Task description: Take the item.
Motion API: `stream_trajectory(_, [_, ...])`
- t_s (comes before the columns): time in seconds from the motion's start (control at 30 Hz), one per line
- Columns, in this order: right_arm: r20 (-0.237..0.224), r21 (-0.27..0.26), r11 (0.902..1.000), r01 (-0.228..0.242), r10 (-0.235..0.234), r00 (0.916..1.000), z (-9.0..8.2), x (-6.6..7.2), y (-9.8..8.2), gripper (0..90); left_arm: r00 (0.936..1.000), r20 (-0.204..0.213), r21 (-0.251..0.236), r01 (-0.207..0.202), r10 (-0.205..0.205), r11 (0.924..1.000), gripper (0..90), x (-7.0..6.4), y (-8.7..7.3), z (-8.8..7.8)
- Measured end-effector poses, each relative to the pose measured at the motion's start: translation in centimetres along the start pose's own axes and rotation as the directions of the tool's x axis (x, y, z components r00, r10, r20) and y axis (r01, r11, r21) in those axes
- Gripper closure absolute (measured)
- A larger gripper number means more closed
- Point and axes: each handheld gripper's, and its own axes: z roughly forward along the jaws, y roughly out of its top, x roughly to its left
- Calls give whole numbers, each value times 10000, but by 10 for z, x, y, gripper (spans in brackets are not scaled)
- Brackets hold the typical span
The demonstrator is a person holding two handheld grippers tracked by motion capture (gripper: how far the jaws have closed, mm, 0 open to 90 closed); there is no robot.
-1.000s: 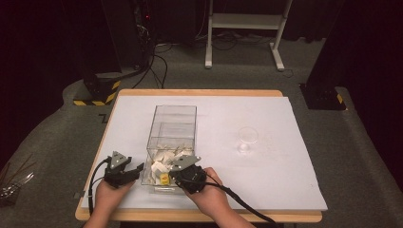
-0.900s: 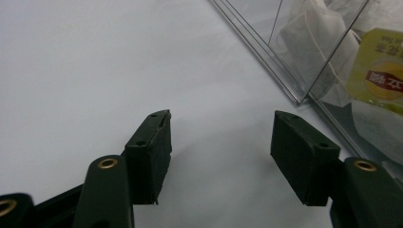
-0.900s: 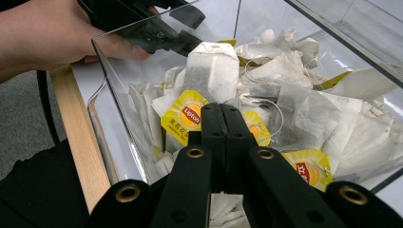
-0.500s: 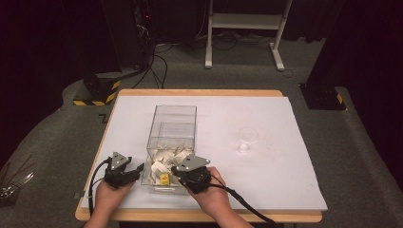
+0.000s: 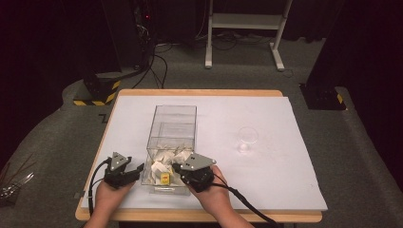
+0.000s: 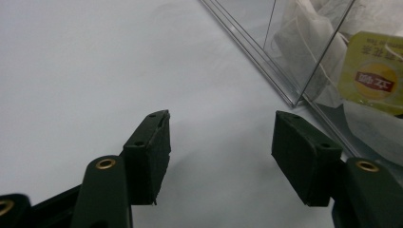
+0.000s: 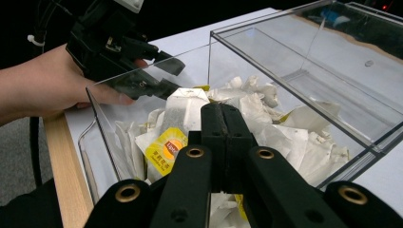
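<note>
Tea bags (image 5: pixel 167 159) lie heaped in the near end of a clear plastic box (image 5: pixel 174 124), which stands on the white sheet covering the bench (image 5: pixel 199 216). One bag shows a yellow tag (image 7: pixel 165 151) close against the box's near wall.

Right gripper (image 5: pixel 180 170) hovers over the near end of the box, its jaws pressed fully together. In the right gripper view the closed tips (image 7: pixel 223 124) point down at the heap; whether a string or paper corner is pinched between them I cannot tell, as nothing visibly hangs from them. Likely reason for this pose: picking a single bag out of the pile.

Left gripper (image 5: pixel 135 171) sits just left of the box's near corner, low over the sheet, jaws parted with nothing between them. In the left gripper view the two pads (image 6: pixel 149 156) frame bare sheet, with the box wall just beside the right-hand one. Probably it is stationed there to steady the box or to receive a bag.

A clear glass (image 5: pixel 248 138) stands well right of the box, perhaps the bag's destination.

Against the earlier high views: the box, the glass and both hands keep much the same places; the right gripper sits slightly nearer the box's middle.
</note>
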Motion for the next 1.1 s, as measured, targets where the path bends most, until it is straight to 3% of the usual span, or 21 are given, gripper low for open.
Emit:
stream_trajectory(0.3, [33,-591,9983,16,-14,10000,-5,-1,0,899,9997,-2,78,248,-248,9997,388,3,0,0])
stream_trajectory(0.53, [141,-982,9952,49,-35,9999,-12,-3,2,899,10000,-44,101,-35,35,9999,383,0,0,0])
stream_trajectory(1.1, [291,-1819,9831,216,-165,9994,-23,-6,7,898,10000,-81,86,36,-35,10000,385,0,0,0])
